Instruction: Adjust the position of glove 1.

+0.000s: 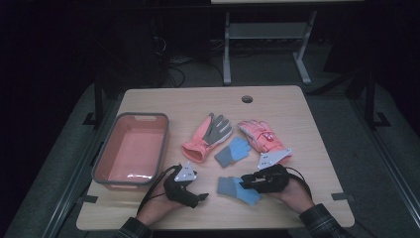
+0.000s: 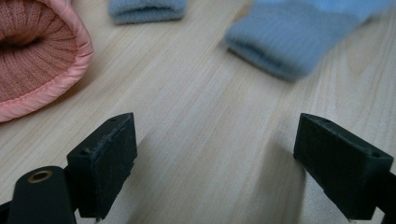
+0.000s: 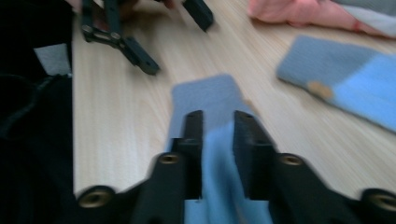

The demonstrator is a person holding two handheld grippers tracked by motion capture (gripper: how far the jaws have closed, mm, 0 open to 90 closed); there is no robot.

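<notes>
A blue knit glove (image 1: pixel 237 189) lies flat near the table's front edge, its grey-blue cuff (image 3: pixel 205 95) pointing left. My right gripper (image 1: pixel 245 182) sits low over its finger end. In the right gripper view (image 3: pixel 218 126) the jaws stand a little apart with the light blue fabric between them. The left gripper (image 1: pixel 198 197) rests just left of that glove, open wide over bare wood (image 2: pixel 215 154), nothing between its pads. A second blue glove (image 1: pixel 233 151) lies farther back, between two pink gloves (image 1: pixel 205 134) (image 1: pixel 260 135).
A pink bin (image 1: pixel 163 144) with a grey rim stands at the left of the table. A pink glove's ribbed cuff (image 2: pixel 37 51) lies close to the left gripper. A cable hole (image 1: pixel 246 99) is near the far edge. Strips of tape mark the front corners.
</notes>
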